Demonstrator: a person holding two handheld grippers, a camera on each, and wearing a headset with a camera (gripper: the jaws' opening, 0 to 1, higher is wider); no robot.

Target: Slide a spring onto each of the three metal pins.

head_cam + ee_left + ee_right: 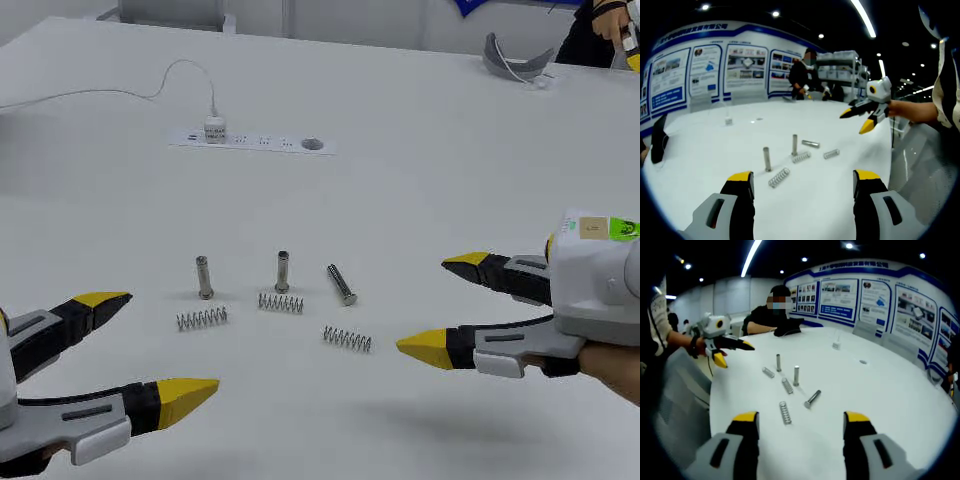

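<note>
Steel pins (283, 271) and loose springs (281, 302) on a white counter (420, 170), nothing gripped.
Two pins stand upright at left and middle; the third lies on its side at right. One spring lies on the counter just near of each pin, none slid on. Left gripper (160, 343) hovers near left of the row, jaws wide apart and holding nothing; right gripper (432, 304) hovers to the right, equally wide and empty. A power strip (250, 142) with one plug lies farther back.
</note>
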